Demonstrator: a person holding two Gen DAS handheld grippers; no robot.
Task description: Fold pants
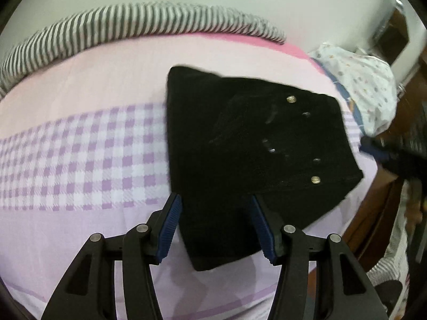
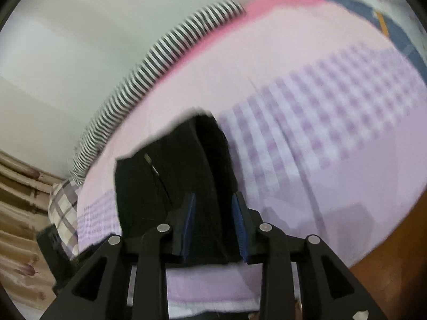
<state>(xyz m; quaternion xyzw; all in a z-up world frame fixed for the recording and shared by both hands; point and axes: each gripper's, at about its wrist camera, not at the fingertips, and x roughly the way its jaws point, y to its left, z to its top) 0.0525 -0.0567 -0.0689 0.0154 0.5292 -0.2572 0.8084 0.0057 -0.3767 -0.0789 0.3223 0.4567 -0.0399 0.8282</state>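
Black pants (image 1: 253, 133), folded into a thick bundle with brass rivets showing, lie on the pink and lilac-check bed sheet (image 1: 80, 160). My left gripper (image 1: 213, 198) hovers over the bundle's near end with its blue pads (image 1: 169, 229) wide apart. The cloth lies flat under the gap and the pads do not pinch it. In the right wrist view the same pants (image 2: 165, 173) show a zip. My right gripper (image 2: 213, 196) stands over their near edge, jaws narrowly parted. Black cloth fills the gap, but the pads (image 2: 238, 226) do not squeeze it.
A black-and-white striped bolster (image 1: 133, 24) runs along the wall at the far side of the bed. A crumpled floral blanket (image 1: 368, 85) lies at the right. Brown wooden furniture (image 1: 373, 213) borders the bed. A plaid cushion (image 2: 62, 205) sits at the left in the right wrist view.
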